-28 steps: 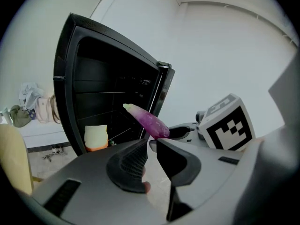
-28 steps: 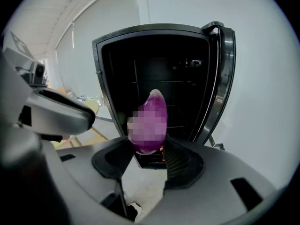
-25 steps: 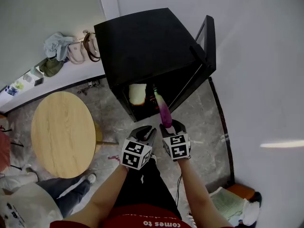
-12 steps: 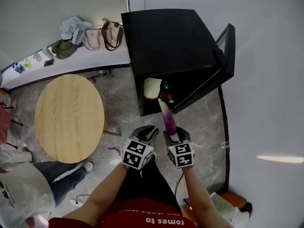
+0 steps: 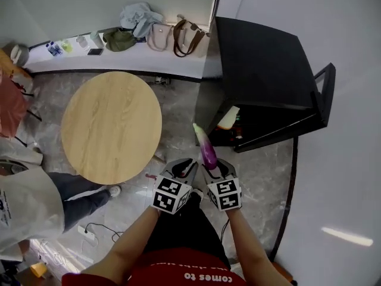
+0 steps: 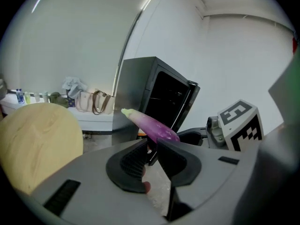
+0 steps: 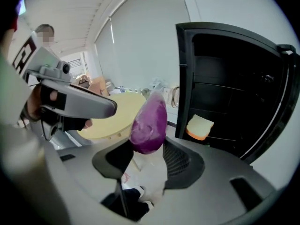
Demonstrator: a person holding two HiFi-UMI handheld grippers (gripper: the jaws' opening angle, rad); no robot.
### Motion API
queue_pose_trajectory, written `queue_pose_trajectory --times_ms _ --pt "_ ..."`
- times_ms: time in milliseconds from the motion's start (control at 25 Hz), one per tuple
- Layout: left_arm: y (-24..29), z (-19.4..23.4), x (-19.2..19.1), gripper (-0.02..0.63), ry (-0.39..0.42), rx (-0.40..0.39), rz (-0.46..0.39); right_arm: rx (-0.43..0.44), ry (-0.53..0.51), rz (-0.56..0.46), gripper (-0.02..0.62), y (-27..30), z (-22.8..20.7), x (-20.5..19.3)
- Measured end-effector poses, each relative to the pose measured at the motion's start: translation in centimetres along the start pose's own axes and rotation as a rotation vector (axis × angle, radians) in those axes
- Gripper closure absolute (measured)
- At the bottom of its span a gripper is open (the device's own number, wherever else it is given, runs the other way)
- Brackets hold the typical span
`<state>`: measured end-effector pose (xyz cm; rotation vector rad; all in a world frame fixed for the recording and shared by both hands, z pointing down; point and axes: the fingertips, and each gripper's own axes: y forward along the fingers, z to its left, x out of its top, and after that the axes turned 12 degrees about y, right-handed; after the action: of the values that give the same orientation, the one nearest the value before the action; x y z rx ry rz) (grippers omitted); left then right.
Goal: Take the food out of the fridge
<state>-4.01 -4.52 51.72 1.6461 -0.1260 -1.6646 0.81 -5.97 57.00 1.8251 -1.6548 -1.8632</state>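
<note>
Eggplant (image 5: 207,151), purple with a pale green tip, sits clamped by its thick end in our right gripper (image 5: 209,167). The two jaws stand well apart and press on its sides, and the slim end sticks out beyond them. It is outside the fridge (image 5: 262,70), over the grey stone floor (image 5: 178,109), between the fridge's open front and the round wooden table (image 5: 110,127). Our left gripper (image 5: 181,168) is just beside the right one at about the same height. In the left gripper view we see its jaw tips drawn together with nothing between them. The fridge is a black cabinet against the white wall, and its door (image 5: 324,94) hangs open to the right. On a shelf inside lies a slice of bread with an orange edge (image 7: 199,127), and we cannot make out the other small items near it. Several bags (image 5: 158,34) rest along the low white ledge behind the table. Another person in a white top (image 5: 30,201) sits at the left edge of the head view, beside the table.
</note>
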Motion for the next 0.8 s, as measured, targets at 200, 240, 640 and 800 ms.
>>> queue_pose_trajectory --times_ms 200,240,640,800 --pt "-3.6 4.8 -1.1 0.545 -0.075 0.127 -0.023 0.103 -0.080 0.010 0.396 3.6 5.1 2.2" --pt "-4.4 5.7 -1.3 0.545 -0.090 0.152 -0.029 0.123 -0.097 0.014 0.397 4.3 6.1 2.5" --pt "-11.9 13.0 -5.1 0.545 -0.218 0.359 -0.057 0.276 -0.224 0.076 0.396 10.3 15.1 3.3" --pt "-13.9 15.0 -6.8 0.545 -0.262 0.423 -0.061 0.311 -0.279 0.120 0.396 13.0 17.6 2.6"
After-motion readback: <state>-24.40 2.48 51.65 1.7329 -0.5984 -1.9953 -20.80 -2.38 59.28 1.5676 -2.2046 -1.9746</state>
